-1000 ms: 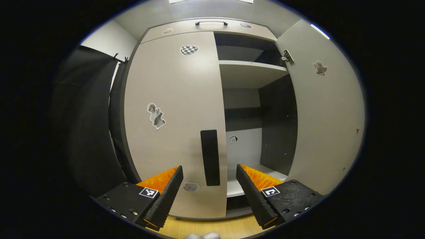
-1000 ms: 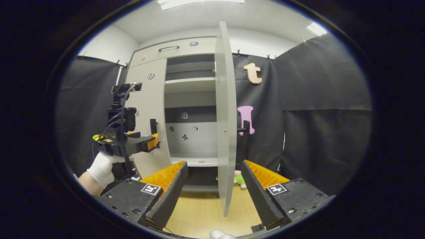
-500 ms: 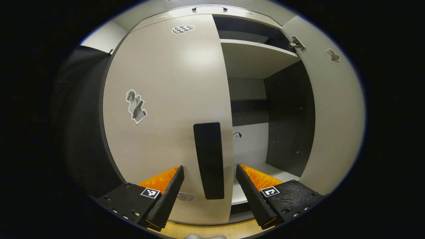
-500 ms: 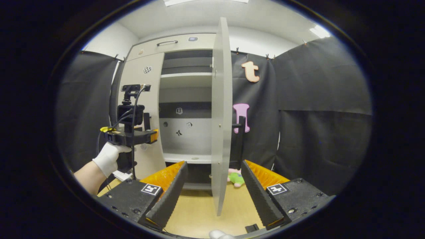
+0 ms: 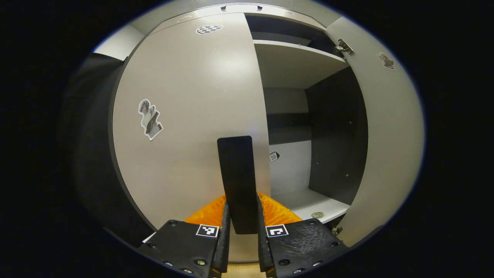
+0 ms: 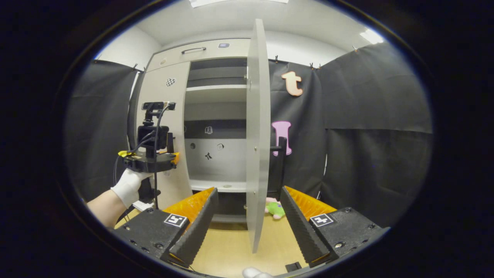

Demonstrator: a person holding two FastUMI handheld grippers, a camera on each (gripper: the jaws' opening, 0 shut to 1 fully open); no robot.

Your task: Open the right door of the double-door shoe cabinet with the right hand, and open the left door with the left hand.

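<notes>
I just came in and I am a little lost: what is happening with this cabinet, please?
A person is opening a light grey double-door shoe cabinet with two handheld claws. The right door already stands wide open, and the right claw is open, touching nothing. The left claw is shut on the tall black handle of the left door, which is not yet pulled open.
</notes>
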